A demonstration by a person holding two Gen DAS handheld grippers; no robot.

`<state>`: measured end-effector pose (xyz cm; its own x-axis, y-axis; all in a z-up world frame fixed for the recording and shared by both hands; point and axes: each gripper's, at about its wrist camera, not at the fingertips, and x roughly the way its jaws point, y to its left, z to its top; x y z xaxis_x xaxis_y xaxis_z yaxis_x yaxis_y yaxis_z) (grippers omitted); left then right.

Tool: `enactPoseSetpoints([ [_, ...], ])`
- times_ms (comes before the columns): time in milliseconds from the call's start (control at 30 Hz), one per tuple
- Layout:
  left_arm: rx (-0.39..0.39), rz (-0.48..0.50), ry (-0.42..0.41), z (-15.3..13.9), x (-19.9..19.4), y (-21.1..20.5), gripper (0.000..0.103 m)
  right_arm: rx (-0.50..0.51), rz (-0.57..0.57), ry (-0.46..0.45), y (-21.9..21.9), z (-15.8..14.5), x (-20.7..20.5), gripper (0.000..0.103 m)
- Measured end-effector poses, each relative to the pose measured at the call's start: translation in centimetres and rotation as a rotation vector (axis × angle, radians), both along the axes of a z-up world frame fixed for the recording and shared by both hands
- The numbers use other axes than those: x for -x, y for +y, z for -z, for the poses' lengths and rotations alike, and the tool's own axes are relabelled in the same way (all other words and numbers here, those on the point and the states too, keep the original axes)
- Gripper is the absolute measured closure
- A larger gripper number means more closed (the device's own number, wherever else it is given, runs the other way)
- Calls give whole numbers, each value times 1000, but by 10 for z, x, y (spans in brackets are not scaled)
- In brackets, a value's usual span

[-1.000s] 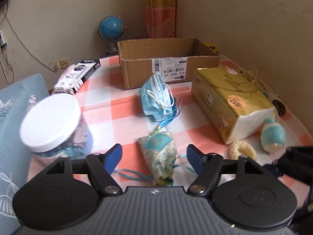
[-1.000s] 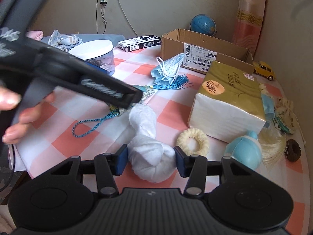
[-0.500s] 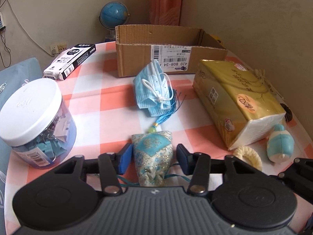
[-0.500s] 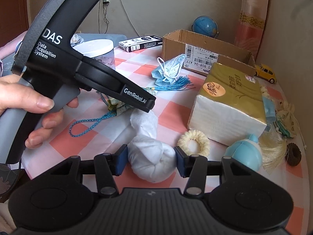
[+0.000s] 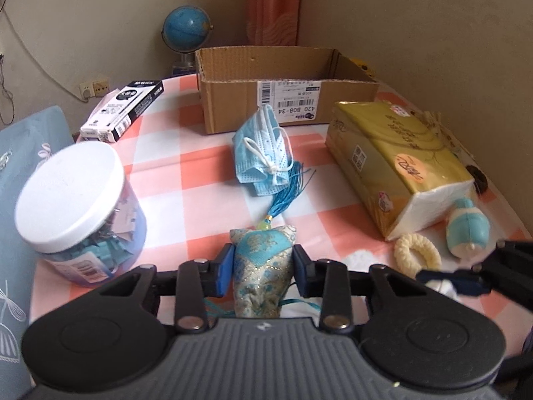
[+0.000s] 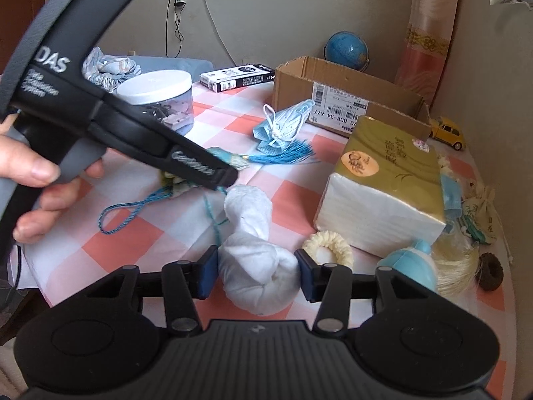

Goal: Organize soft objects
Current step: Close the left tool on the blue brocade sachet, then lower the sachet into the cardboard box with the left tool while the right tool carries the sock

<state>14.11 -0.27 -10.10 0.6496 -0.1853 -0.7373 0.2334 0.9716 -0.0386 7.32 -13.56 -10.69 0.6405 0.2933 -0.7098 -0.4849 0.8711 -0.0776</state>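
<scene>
- Progress — the box at the far edge of the worktop shows nothing inside from these views, though its floor is mostly hidden; judged an early stage, with every soft thing still outside it.
- Left hand-held gripper: fingers pressed onto both sides of the sachet, pinching it at mid-body; its tassel trails ahead toward the mask, which lies just before the box.
- Right hand-held gripper: fingers flank the cloth bundle, touching or nearly touching its knotted base — a light pinch, by appearance.
- Pose: both tools point forward toward the box, low over the near edge of the worktop; the left one crosses the right wrist view, held in a bare hand.
- Left to do: mask, ring and tissue pack, right of and beyond the right gripper, remain unsorted.
- The jar, left of the left gripper, looks rigid and is probably not part of the task.
</scene>
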Motion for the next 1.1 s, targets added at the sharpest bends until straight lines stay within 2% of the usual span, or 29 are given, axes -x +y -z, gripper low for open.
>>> enactPoseSetpoints([
  [233, -37, 73, 7, -23, 22, 11, 68, -19, 0, -17, -4, -16, 7, 49],
  [633, -31, 185, -1, -68, 47, 16, 68, -48, -4, -63, -9, -58, 18, 49],
  [867, -6, 209, -40, -101, 27, 13, 68, -77, 23, -122, -20, -93, 3, 49],
  [1100, -21, 205, -115, -132, -20, 0, 68, -81, 69, -182, -31, -114, -25, 49],
])
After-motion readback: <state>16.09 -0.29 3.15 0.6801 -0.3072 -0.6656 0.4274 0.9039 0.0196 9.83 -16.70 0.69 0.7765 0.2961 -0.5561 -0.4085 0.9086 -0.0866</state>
